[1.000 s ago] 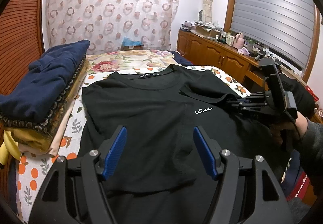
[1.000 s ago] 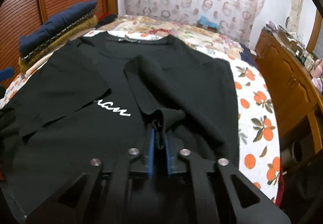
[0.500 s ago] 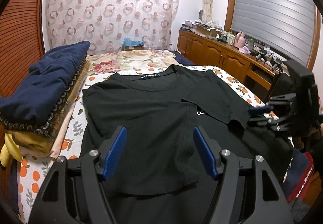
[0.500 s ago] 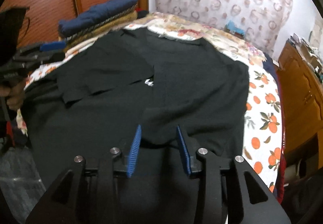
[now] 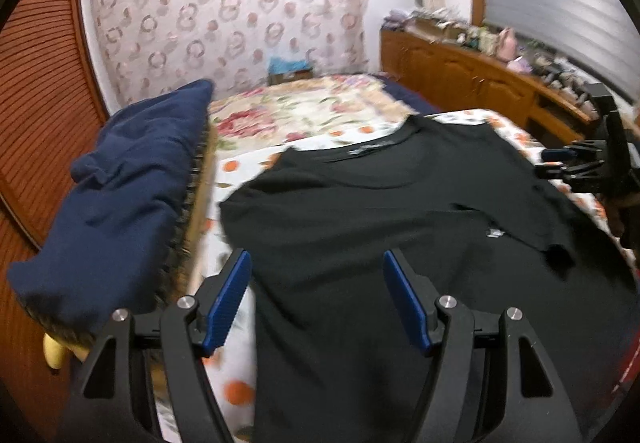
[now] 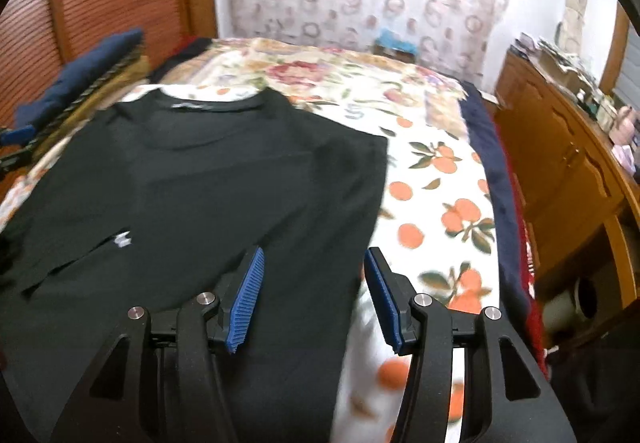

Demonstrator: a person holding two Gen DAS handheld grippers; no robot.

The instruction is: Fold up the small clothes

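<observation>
A black T-shirt [image 5: 380,211] lies flat on the bed, collar toward the far wall; its right sleeve [image 5: 520,219] is folded inward over the chest. The same T-shirt [image 6: 208,195] fills the left of the right wrist view. My left gripper [image 5: 316,283] hangs open above the shirt's left edge, nothing between its blue pads. My right gripper [image 6: 312,279] hovers over the shirt's right edge, its jaws opening, with no cloth pinched between them. The right gripper [image 5: 560,159] also shows at the far right of the left wrist view.
A stack of folded clothes topped by a navy garment [image 5: 120,195] sits on the bed's left side. The bedsheet with orange print [image 6: 440,195] is bare to the right of the shirt. A wooden dresser [image 6: 560,163] runs along the right wall.
My right gripper let go of the sleeve, opened, and drew back to the shirt's right edge. My left gripper shifted left toward the shirt's left edge, staying open.
</observation>
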